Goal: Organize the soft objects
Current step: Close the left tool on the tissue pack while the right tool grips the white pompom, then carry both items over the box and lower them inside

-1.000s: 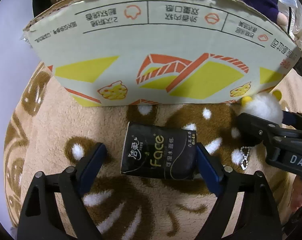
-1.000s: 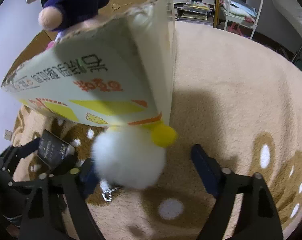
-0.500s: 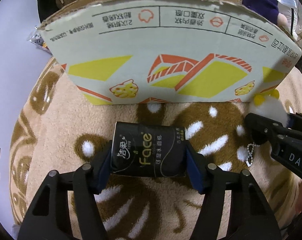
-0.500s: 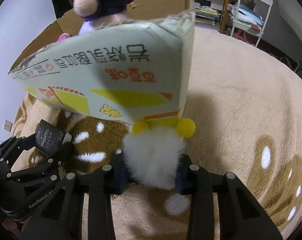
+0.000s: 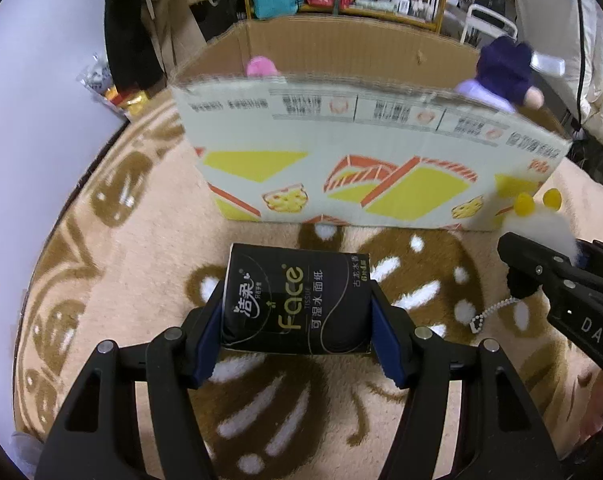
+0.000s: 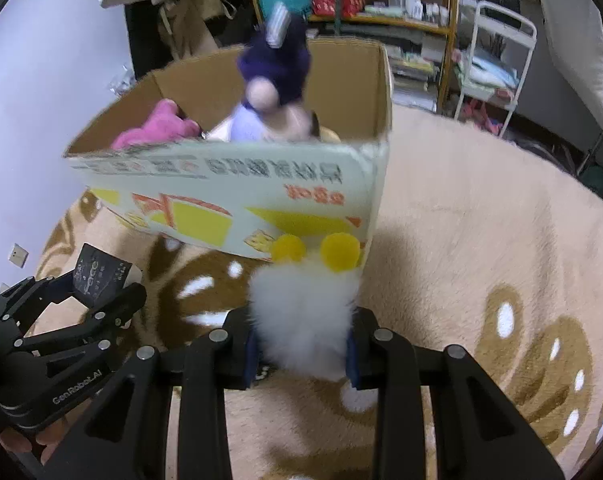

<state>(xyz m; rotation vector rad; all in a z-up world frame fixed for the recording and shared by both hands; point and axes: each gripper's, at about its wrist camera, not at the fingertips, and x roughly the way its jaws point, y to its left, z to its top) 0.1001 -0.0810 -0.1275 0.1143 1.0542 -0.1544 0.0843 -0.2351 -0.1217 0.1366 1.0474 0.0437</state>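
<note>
Now both hands are loaded at once: the left gripper has its blue-padded fingers pinching a black pack of Face tissues by its two short ends, and the pack looks clear of the spotted fleece blanket rather than resting on it. Over on the other side, the right gripper, its jaws having just been closing, now squeezes a fluffy white plush keychain with two yellow pom-pom ears; in the left wrist view its bead chain dangles free below. Straight ahead stands the open cardboard box, printed with yellow and orange shapes, and it already holds part of the job: a pink plush lies inside at the left, and a purple-and-lilac plush toy pokes above the rim toward the right. So some sorting is done, two more items are in hand, and neither is over the rim yet; both sit in front of the near wall. What's left, as I read it, is carrying them over that wall and letting go inside. No other loose soft items show on the blanket in these views.
</note>
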